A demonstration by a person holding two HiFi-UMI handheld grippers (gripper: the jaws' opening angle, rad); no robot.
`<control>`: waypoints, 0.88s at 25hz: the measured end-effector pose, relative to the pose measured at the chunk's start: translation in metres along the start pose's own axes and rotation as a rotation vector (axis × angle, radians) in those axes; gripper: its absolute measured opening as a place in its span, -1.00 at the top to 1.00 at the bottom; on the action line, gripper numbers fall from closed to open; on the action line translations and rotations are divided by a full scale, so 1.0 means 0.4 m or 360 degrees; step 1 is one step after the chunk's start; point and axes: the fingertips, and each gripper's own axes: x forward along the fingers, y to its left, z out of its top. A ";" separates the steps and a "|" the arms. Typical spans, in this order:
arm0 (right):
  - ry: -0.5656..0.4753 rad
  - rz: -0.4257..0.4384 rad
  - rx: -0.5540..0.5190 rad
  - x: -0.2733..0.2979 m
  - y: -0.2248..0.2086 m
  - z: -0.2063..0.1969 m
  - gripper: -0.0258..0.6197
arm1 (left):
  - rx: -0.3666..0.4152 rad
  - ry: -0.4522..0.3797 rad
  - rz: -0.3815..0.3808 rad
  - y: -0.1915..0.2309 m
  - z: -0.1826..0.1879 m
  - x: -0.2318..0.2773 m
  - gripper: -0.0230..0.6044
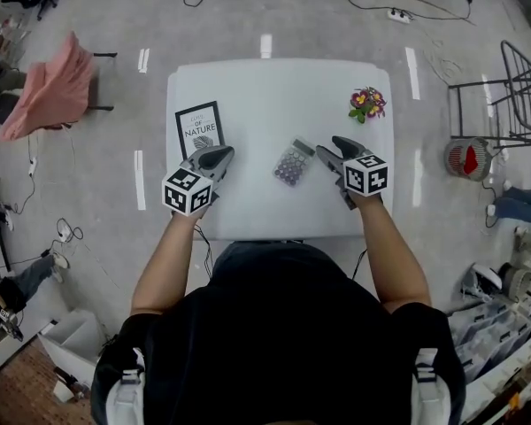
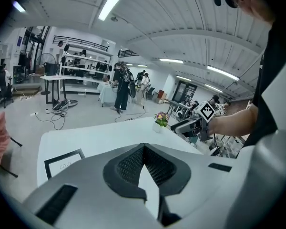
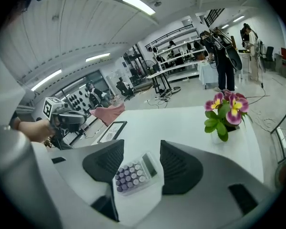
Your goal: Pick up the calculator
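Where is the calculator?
The calculator lies on the table, central in the head view, just left of the open right gripper, with the framed print farther left.

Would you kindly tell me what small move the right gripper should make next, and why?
Probably ease the right gripper forward and down around the calculator, then close: its jaws stand open, framing the calculator, which lies flat on the table, ungripped.

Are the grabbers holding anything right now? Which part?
Nothing is held. The right hand-held gripper is open, facing the calculator on the table; the left hand-held gripper is shut and empty.
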 end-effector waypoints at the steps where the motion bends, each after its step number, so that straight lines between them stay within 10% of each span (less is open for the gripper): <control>1: 0.0008 0.0001 0.0015 0.014 -0.006 -0.010 0.18 | -0.0004 0.0009 -0.0006 0.003 -0.011 0.008 0.87; 22: 0.0248 0.0060 0.0128 0.211 -0.084 -0.149 0.20 | -0.0158 0.0208 -0.0115 0.027 -0.259 0.158 0.87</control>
